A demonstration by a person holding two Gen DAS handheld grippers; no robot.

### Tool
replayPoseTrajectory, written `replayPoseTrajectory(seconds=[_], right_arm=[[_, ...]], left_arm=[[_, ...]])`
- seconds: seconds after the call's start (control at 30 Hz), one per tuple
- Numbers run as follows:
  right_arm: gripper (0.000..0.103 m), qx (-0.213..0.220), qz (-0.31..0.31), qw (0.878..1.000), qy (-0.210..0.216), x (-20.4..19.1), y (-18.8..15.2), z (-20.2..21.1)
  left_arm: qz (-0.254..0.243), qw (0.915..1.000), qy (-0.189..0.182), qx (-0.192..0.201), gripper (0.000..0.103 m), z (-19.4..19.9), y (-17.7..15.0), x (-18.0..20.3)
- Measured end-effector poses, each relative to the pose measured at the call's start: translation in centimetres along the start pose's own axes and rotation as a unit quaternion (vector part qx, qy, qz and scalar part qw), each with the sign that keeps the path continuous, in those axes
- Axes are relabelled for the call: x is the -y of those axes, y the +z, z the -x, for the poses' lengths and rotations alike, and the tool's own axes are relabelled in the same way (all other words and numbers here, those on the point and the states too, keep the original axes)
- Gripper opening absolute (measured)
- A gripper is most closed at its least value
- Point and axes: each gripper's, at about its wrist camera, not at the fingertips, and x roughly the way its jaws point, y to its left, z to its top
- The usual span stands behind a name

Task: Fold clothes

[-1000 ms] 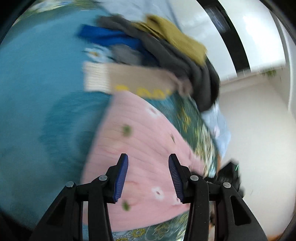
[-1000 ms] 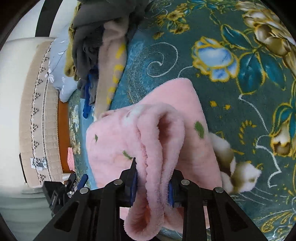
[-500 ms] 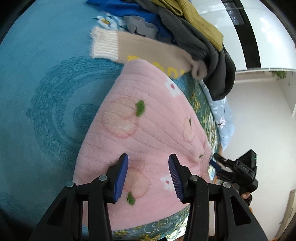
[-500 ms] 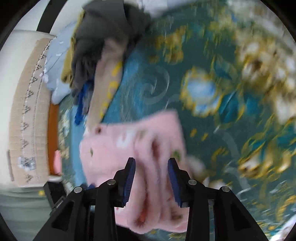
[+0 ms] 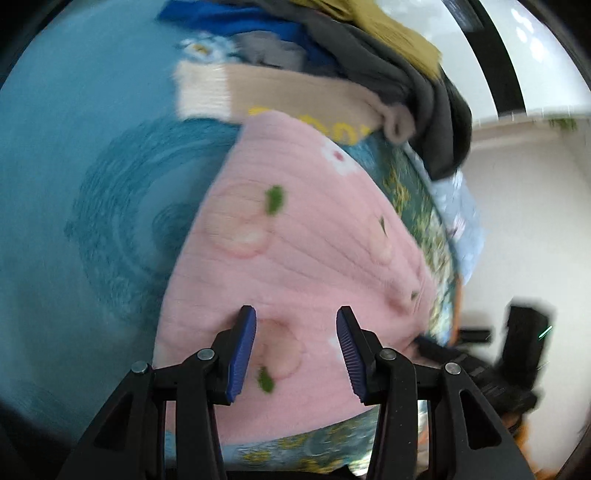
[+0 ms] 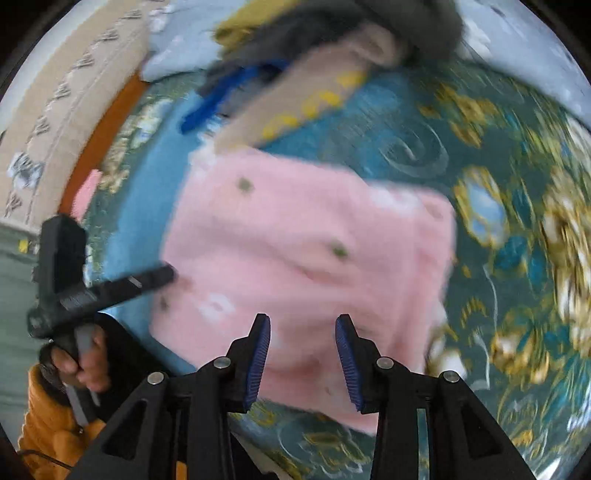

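The fuzzy pink peach-patterned sweater [image 6: 306, 258] lay folded into a flat rectangle under both spread, empty grippers [image 5: 293, 347] [image 6: 301, 352], while a jumbled clothes heap [image 5: 354, 62] awaited folding.

One pink sweater [image 5: 306, 254], laid flat and folded on one floral blanket [image 6: 424, 122]. One heap of unfolded clothes [image 5: 369, 62] beyond it, with at least five pieces countable: one beige knit with yellow marks [image 5: 295, 92], one dark grey garment [image 5: 424, 99], one mustard-yellow piece [image 5: 388, 29], one bright blue piece [image 5: 229, 18], one lighter grey piece [image 5: 269, 51]. Two sets of tongs: left tongs [image 5: 295, 341] and right tongs [image 6: 303, 343], two blue-padded fingers [image 6: 258, 350] on each, both sets spread with nothing between. One hand [image 6: 85, 365] visible, in one orange sleeve [image 6: 48, 424]. Exact count inside the blurred heap uncertain.
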Motion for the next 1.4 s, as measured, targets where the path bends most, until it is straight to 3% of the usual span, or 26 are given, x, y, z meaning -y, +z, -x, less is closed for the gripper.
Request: replayPoseTrajectory(seconds=[0.1,0.4,0.77,0.97,1.07,1.13,1.2,1.23,1.4], right_arm=[[0.039,-0.013,-0.019,1.000,-0.004,1.5,-1.3,-0.5],[0.039,-0.008,-0.007,0.999,-0.031,1.7,-1.4,-0.4],[0.039,-0.006,-0.031,0.999,-0.014,3.6,-1.7,-2.4],[0.039,0.040,-0.071,0.997,-0.010,4.5,-1.0,-1.0],[0.039,0.065,-0.092,0.994,-0.009,5.0,-0.7,-0.2],[0.044,0.082,-0.106,0.991,-0.008,5.3,-0.4,0.4],[0.060,0.099,-0.119,0.988,-0.007,5.6,-0.2,0.9],[0.060,0.102,-0.122,0.987,-0.010,5.8,-0.3,1.0],[0.073,0.070,-0.112,0.991,-0.035,7.1,-1.0,-1.2]], left_arm=[[0.010,0.9999,-0.007,-0.001,0.046,0.1,-0.1,-0.4],[-0.002,0.9997,0.017,-0.016,0.046,-0.3,-0.4,0.0],[0.003,0.9993,0.019,-0.032,0.046,-0.7,-0.6,-0.4],[-0.004,0.9998,0.017,-0.009,0.046,0.2,-0.6,0.0],[-0.031,0.9992,0.022,0.013,0.046,1.4,-0.6,0.9],[-0.048,0.9980,0.019,0.036,0.046,2.5,-0.4,1.5],[-0.058,0.9963,0.024,0.058,0.046,3.3,-0.2,1.7],[-0.059,0.9955,0.035,0.065,0.046,3.6,0.0,1.6],[-0.024,0.9955,0.062,0.066,0.046,3.7,0.7,-0.8]])
